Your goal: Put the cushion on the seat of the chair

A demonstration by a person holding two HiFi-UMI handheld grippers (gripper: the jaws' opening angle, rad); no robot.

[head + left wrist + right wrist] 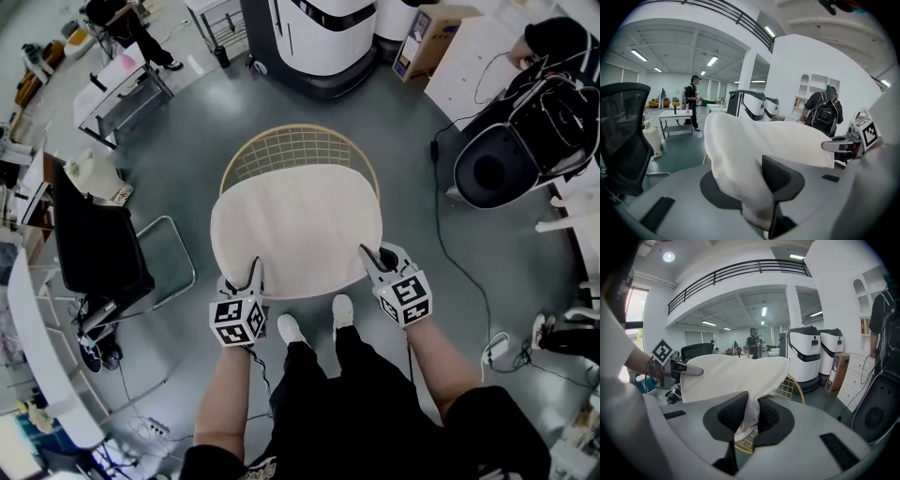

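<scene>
A cream, rounded cushion [295, 230] hangs stretched between my two grippers, above the round wire-mesh chair [300, 150], whose gold rim shows beyond the cushion's far edge. My left gripper [251, 277] is shut on the cushion's near left edge, and my right gripper [372, 258] is shut on its near right edge. In the left gripper view the cushion [740, 159] bulges between the jaws of the left gripper [750, 187] and hides one of them. In the right gripper view a fold of the cushion [736, 373] is pinched in the right gripper [751, 416], with the chair [790, 385] behind it.
A black office chair [94, 244] stands to the left. White machines [319, 37] and a cardboard box [422, 42] are behind the chair. A black round device [497, 169] with cables sits at the right. The person's shoes [314, 323] are just before the chair.
</scene>
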